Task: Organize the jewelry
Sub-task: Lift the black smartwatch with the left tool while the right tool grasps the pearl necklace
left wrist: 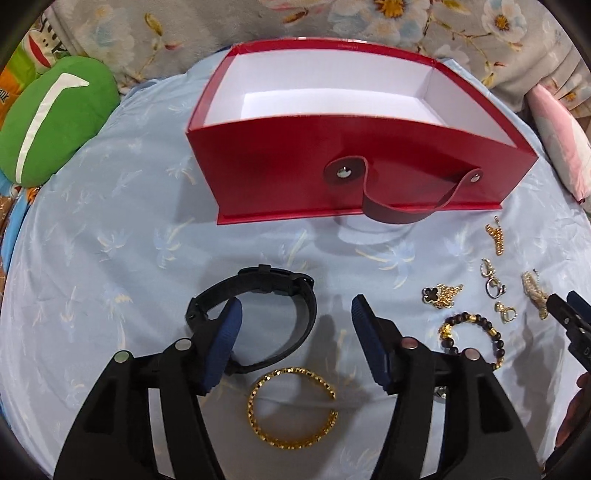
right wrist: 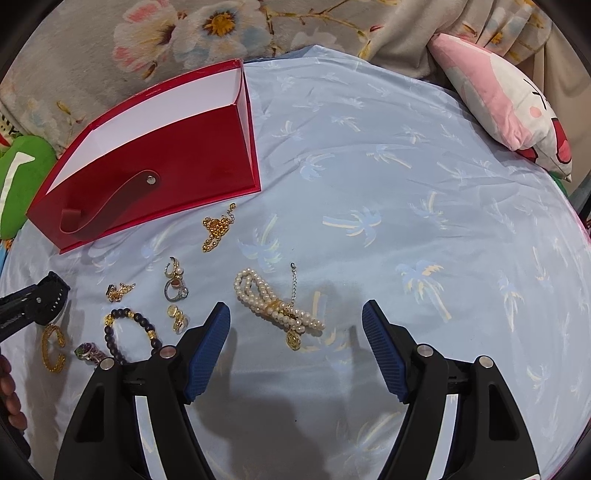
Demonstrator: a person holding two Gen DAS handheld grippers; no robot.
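Observation:
An open red box (left wrist: 332, 166) with a white inside and a strap handle stands on the light blue sheet (left wrist: 129, 240). My left gripper (left wrist: 297, 306) is open low over a black watch (left wrist: 273, 291); its left finger overlaps the strap loop and the pads do not press on it. A gold bangle (left wrist: 291, 402) lies just below. My right gripper (right wrist: 295, 308) is open over a pearl bracelet (right wrist: 273, 302), which lies between the fingertips, untouched. A dark bead bracelet (right wrist: 129, 332), rings (right wrist: 175, 286), a clover pendant (left wrist: 441, 295) and a gold chain (right wrist: 216, 227) lie scattered nearby.
A green cushion (left wrist: 55, 118) sits at the far left and a pink pillow (right wrist: 509, 103) at the far right. A floral blanket (right wrist: 184, 29) runs along the back behind the box. A person's fingers (right wrist: 7, 387) show at the left edge.

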